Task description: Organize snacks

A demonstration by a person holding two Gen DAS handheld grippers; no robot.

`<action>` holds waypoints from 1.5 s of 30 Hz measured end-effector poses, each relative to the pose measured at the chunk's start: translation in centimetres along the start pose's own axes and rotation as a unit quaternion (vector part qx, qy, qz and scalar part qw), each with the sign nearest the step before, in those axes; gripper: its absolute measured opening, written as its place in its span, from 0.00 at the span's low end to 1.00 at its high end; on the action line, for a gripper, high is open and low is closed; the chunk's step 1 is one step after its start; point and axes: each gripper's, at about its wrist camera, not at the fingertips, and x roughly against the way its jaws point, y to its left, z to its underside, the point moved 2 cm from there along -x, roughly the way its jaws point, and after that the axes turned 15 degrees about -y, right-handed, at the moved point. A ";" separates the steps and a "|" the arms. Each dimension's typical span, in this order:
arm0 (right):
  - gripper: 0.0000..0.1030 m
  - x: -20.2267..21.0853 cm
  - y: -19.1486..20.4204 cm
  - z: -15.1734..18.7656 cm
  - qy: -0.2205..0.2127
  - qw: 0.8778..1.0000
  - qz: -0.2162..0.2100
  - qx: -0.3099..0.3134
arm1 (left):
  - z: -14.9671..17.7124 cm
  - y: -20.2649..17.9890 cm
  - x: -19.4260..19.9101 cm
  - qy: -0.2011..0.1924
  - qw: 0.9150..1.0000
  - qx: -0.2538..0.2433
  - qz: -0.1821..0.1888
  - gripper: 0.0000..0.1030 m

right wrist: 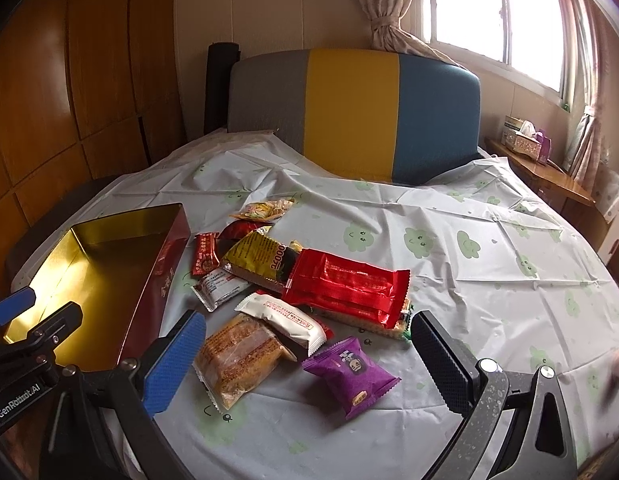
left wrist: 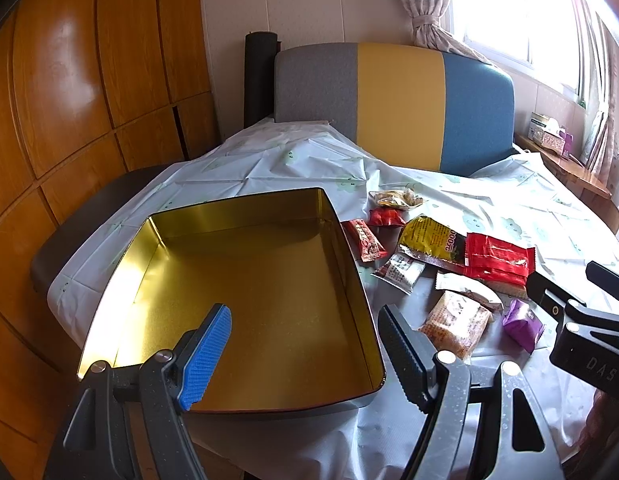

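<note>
**Light, crinkly packets wait beside an empty tin**

Both the left gripper [left wrist: 305,344] and right gripper [right wrist: 309,364] are spread wide, holding nothing. The snacks [right wrist: 309,280] lie heaped mid-counter, just right of the gold tin [left wrist: 249,280]. The purple packet [right wrist: 351,372], nearest the front edge, looks light, soft and slippery; pinching its puffed middle seems safest.

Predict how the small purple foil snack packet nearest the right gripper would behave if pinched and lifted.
The small purple foil snack packet looks puffed, so it is probably light and would squash slightly. Its glossy film may slip between the pads. Lying flat, it seems unlikely to roll.
</note>
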 end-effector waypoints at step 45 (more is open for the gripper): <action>1.00 0.2 -6.0 -3.5 -0.020 0.998 -0.023 -0.056 | -0.3 -2.0 0.5 0.001 0.999 -0.039 0.029 0.75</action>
